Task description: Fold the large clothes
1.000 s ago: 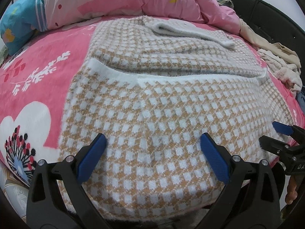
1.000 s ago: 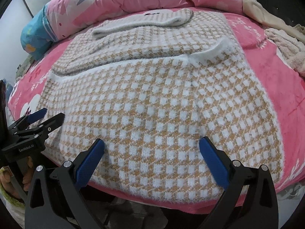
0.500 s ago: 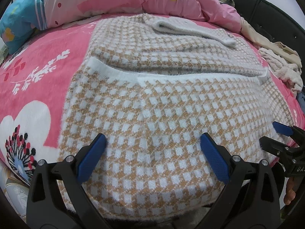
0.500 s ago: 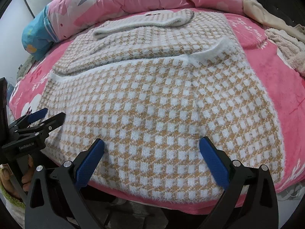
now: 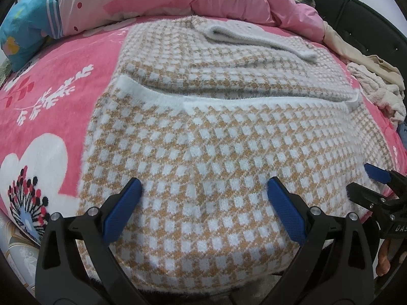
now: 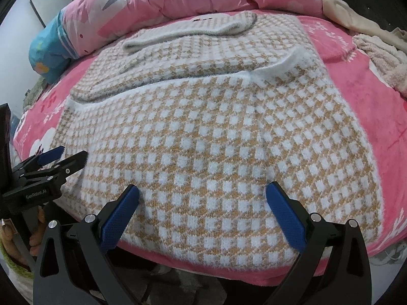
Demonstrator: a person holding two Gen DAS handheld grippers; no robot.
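Observation:
A large tan-and-white checked knit sweater (image 5: 216,137) (image 6: 211,137) lies flat on a pink bed, sleeves folded across its upper half and its hem hanging over the near bed edge. Its white collar (image 5: 254,38) (image 6: 183,33) points to the far side. My left gripper (image 5: 203,188) hovers open over the hem's left part, nothing between its blue pads. My right gripper (image 6: 203,190) is open over the hem's right part, also holding nothing. Each gripper shows in the other's view: the right gripper (image 5: 366,185) at the sweater's right edge, the left gripper (image 6: 66,155) at its left edge.
A pink flowered blanket (image 5: 51,106) covers the bed. A bunched pink and blue duvet (image 5: 114,0) lies along the far side. Cream and beige clothes (image 5: 376,86) are piled at the right, by a black headboard (image 5: 361,23). A hand (image 6: 15,244) holds the left gripper's handle.
Both views have crept slightly closer and lower toward the sweater's hem. Both grippers remain open, and the sweater has not moved.

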